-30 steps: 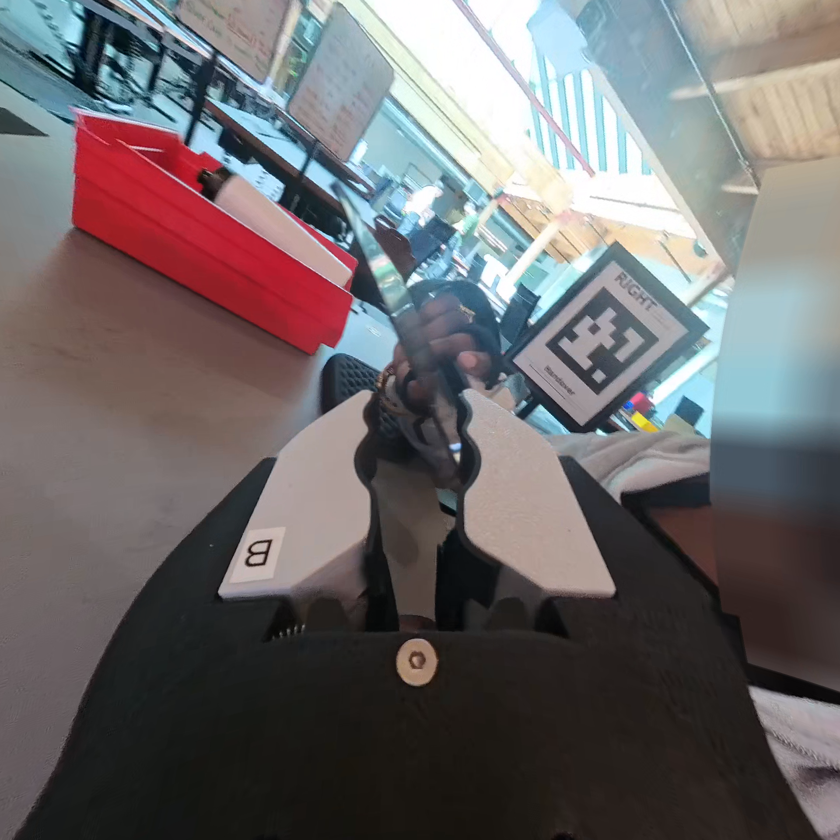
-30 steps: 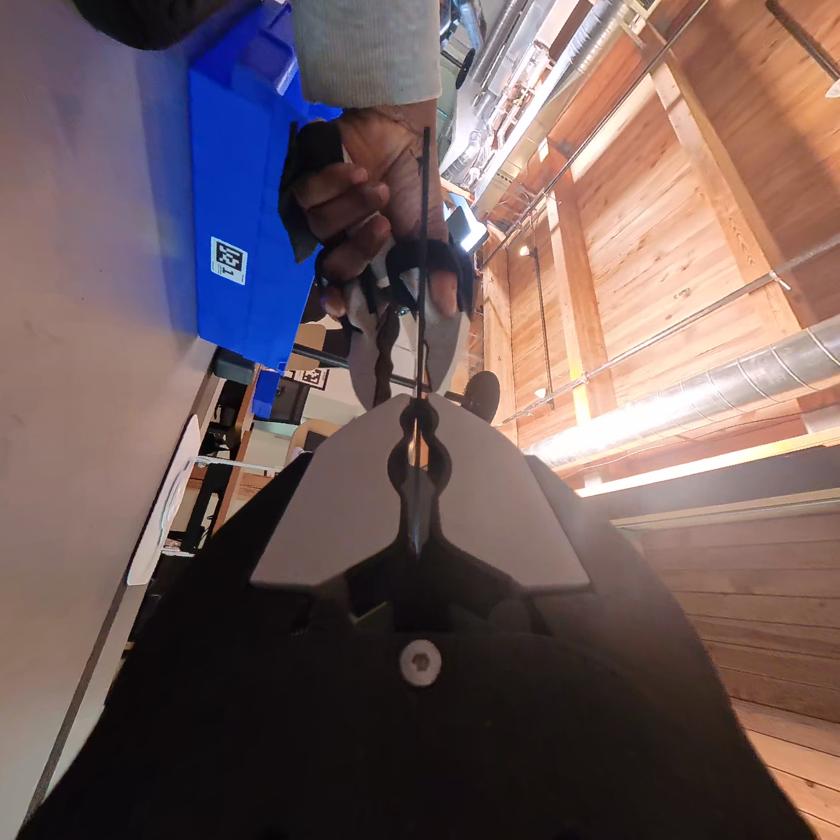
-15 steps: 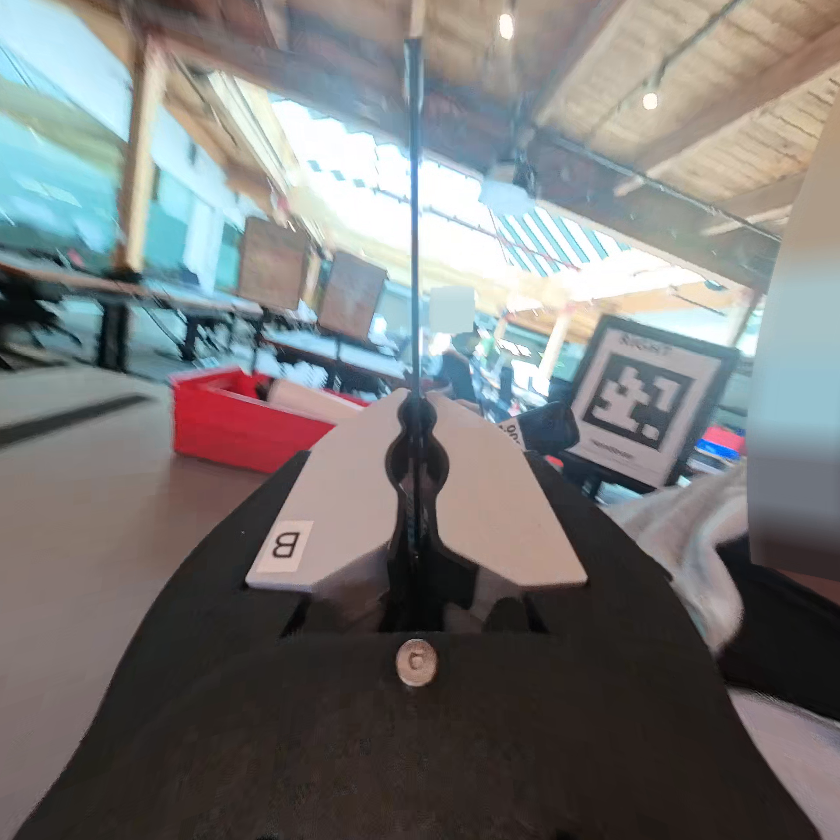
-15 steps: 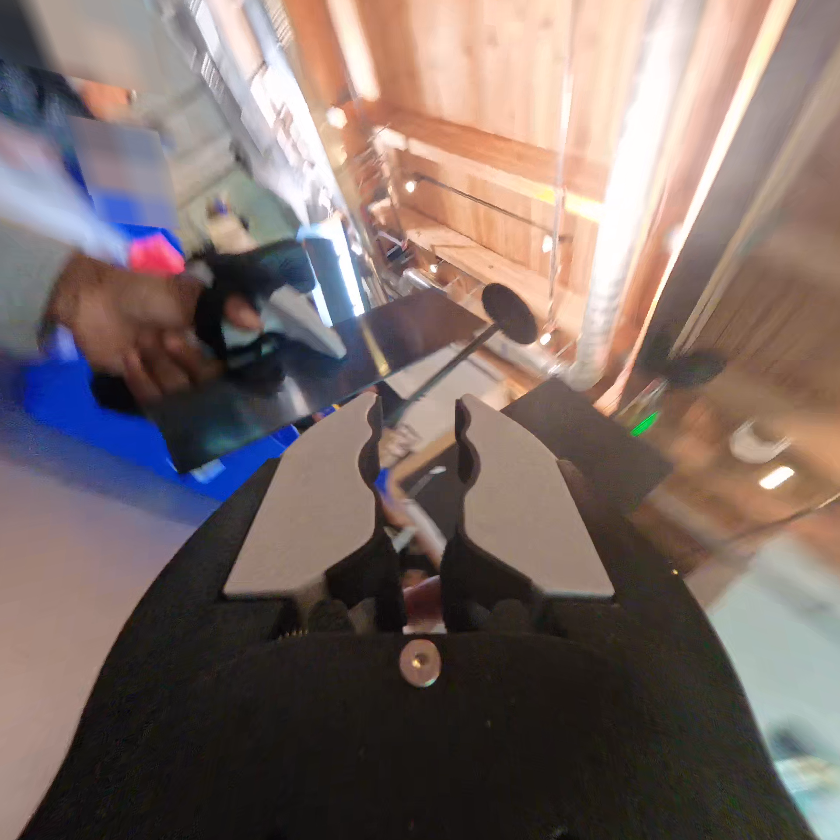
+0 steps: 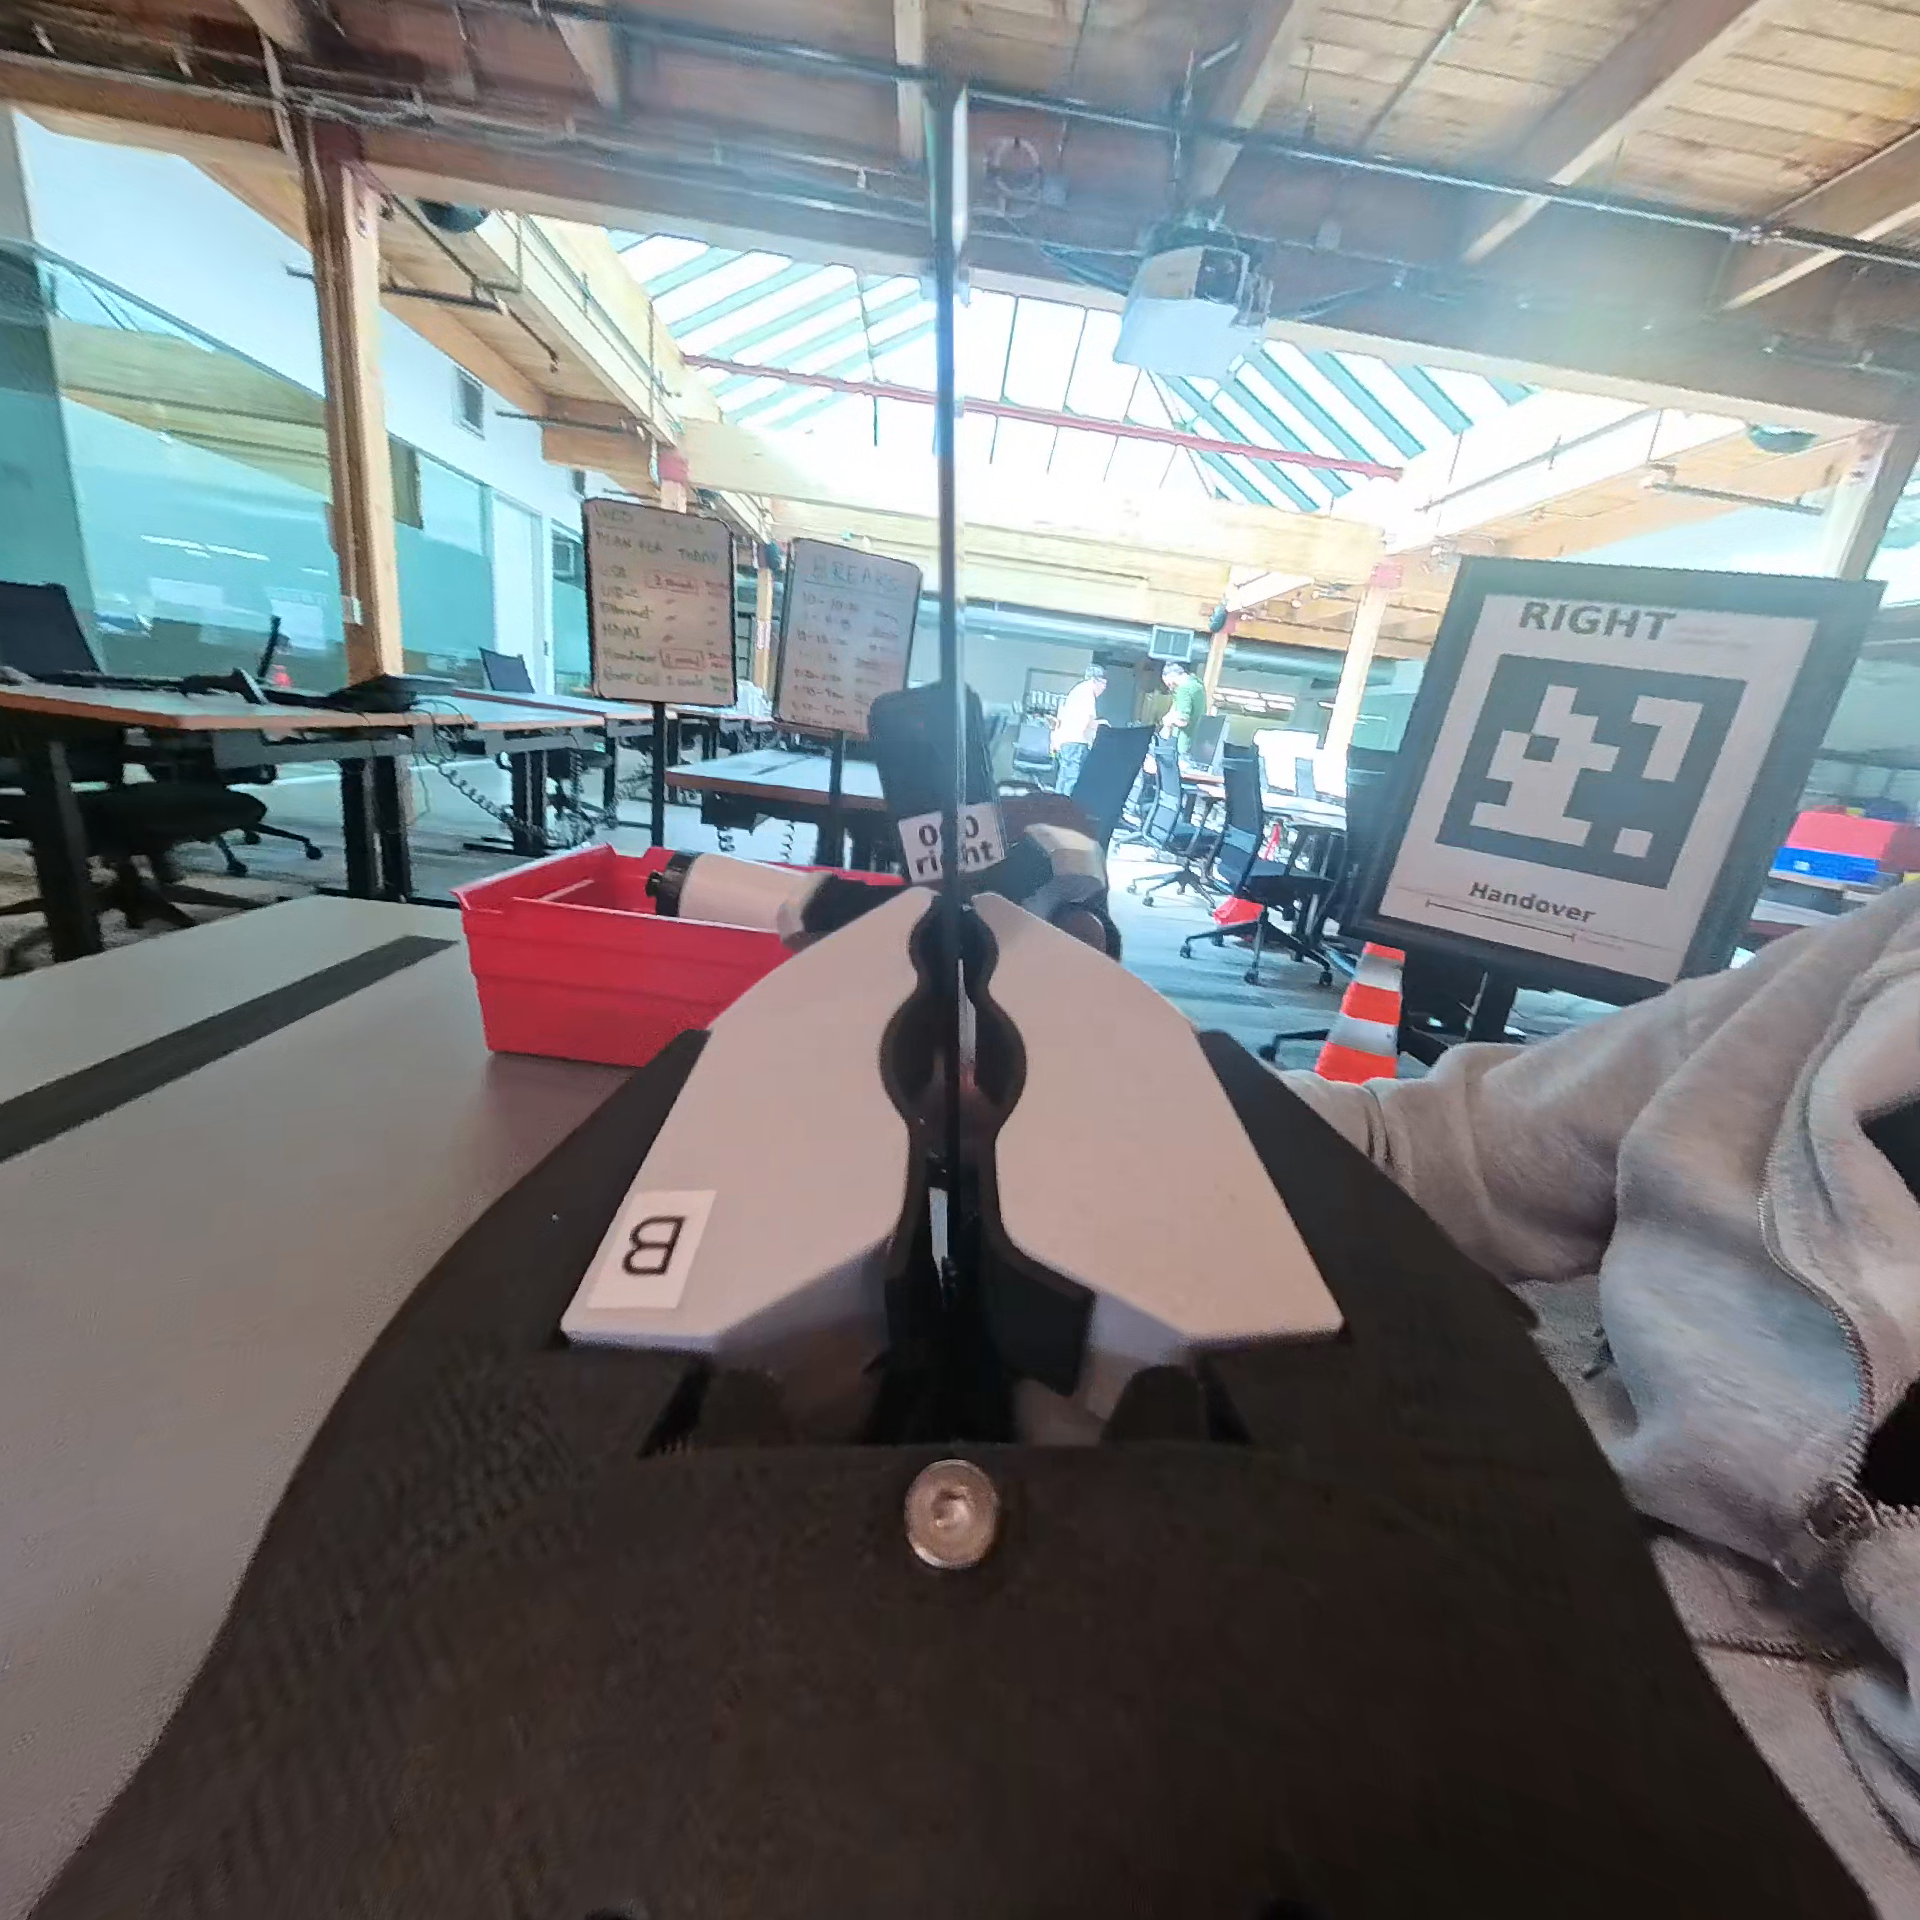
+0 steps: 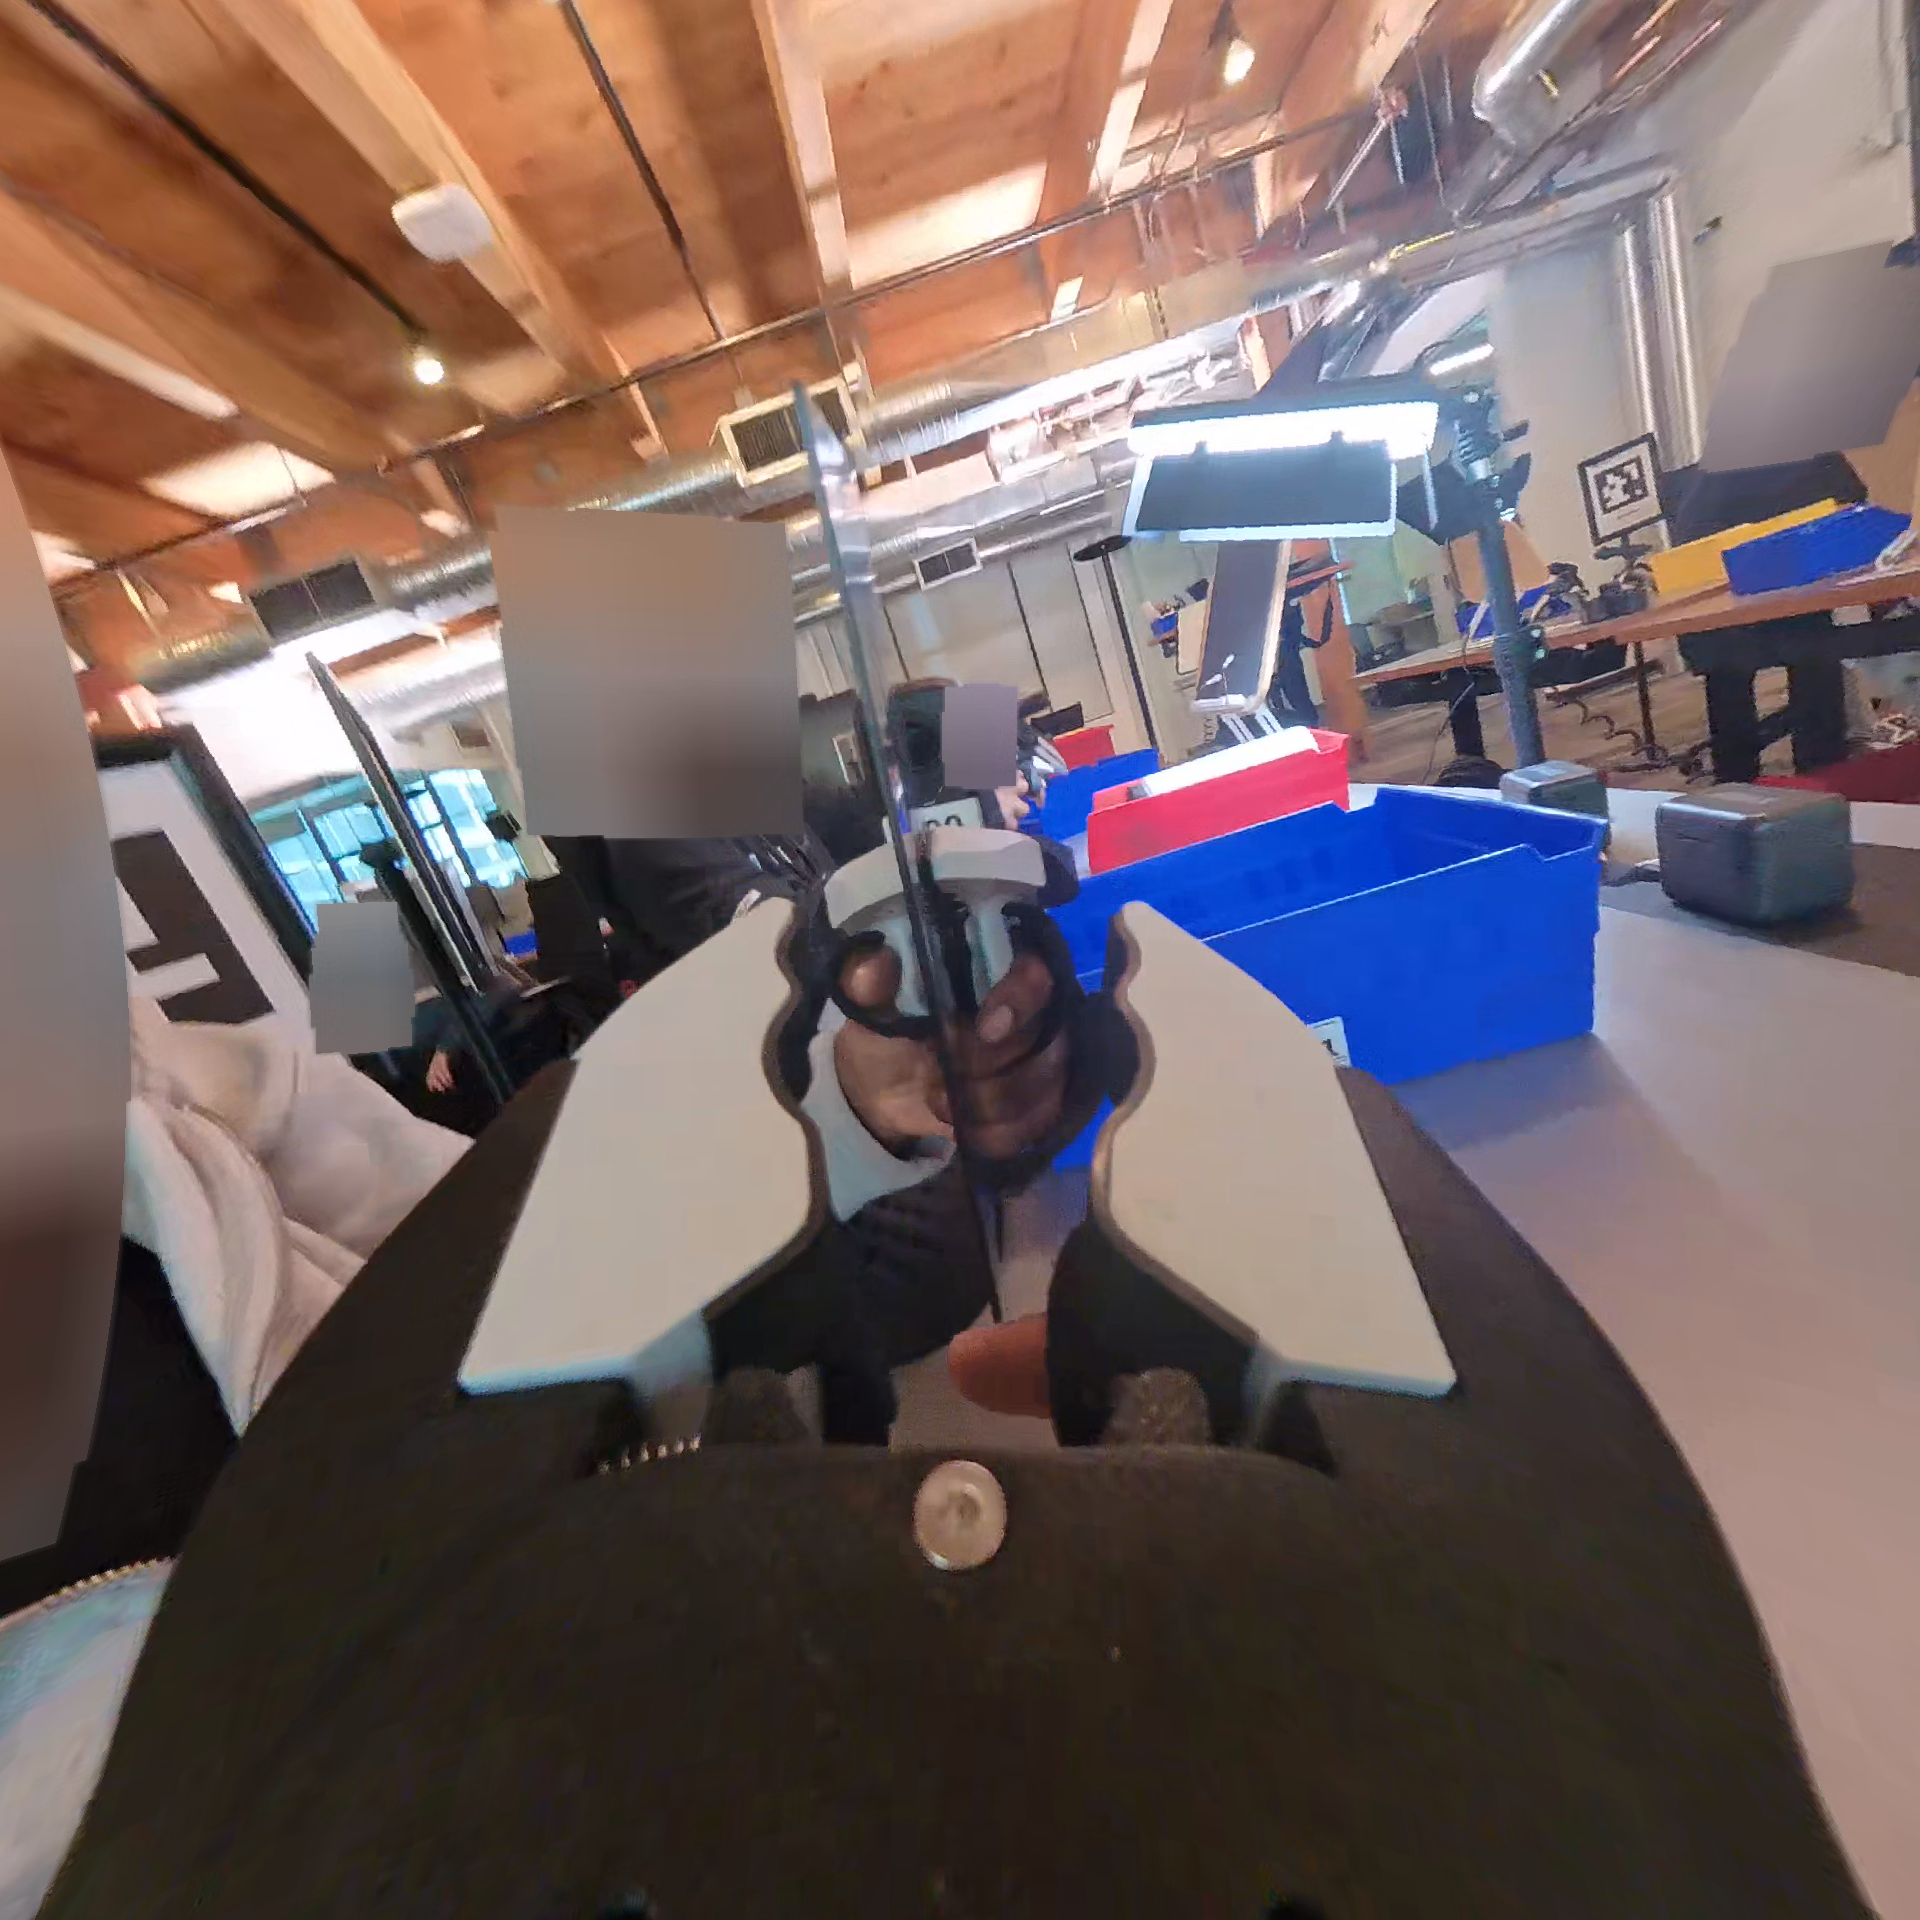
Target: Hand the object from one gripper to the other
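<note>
Grey table (image 5: 187, 1195), red bin (image 5: 582, 977), timber-beamed workroom

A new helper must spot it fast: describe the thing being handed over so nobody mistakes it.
Start at the grey table with the red bin. In front of it, the left gripper is shut on a thin dark plate that stands upright, seen edge-on. Unlike the boxy bins, it looks like a mere line; the right gripper is open around its lower end.

Thin dark flat plate (image 5: 948, 582) — edge-on, upright, reflective face, lower end btwn left gripper (image 5: 951, 930) jaws
</note>
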Demonstrator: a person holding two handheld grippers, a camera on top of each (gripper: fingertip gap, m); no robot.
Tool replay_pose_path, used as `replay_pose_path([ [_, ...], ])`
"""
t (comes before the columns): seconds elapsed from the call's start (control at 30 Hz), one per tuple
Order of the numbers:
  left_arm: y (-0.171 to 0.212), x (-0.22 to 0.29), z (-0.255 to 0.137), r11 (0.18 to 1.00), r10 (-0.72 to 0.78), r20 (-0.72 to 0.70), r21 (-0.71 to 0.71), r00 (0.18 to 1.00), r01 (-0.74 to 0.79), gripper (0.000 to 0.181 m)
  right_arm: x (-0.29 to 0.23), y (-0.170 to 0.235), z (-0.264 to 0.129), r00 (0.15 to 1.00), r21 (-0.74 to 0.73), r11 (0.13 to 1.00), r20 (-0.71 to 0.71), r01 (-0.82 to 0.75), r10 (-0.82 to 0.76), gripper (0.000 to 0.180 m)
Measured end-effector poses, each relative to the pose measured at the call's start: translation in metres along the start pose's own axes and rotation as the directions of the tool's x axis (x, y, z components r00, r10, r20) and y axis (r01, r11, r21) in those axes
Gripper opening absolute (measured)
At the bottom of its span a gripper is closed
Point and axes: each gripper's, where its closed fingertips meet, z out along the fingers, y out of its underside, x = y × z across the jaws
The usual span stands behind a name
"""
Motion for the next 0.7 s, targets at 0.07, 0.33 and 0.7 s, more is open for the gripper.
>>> replay_pose_path([
  [0.07,0.006,0.003,0.003,1.000,-0.003,-0.016,-0.024,1.000,0.003,0.001,-0.006,0.007,0.004,0.999,-0.027,0.999,0.022,0.030,-0.029,0.045],
  [0.33,0.013,0.010,0.007,0.996,-0.054,-0.067,-0.069,0.996,0.049,0.013,-0.018,0.024,0.007,0.907,-0.133,0.897,0.046,0.422,-0.419,0.002],
  [0.7,-0.016,-0.009,-0.017,0.871,-0.477,-0.137,0.054,0.868,0.488,0.031,-0.037,0.017,-0.005,-0.143,-0.215,-0.141,0.007,0.966,-0.990,0.002],
])
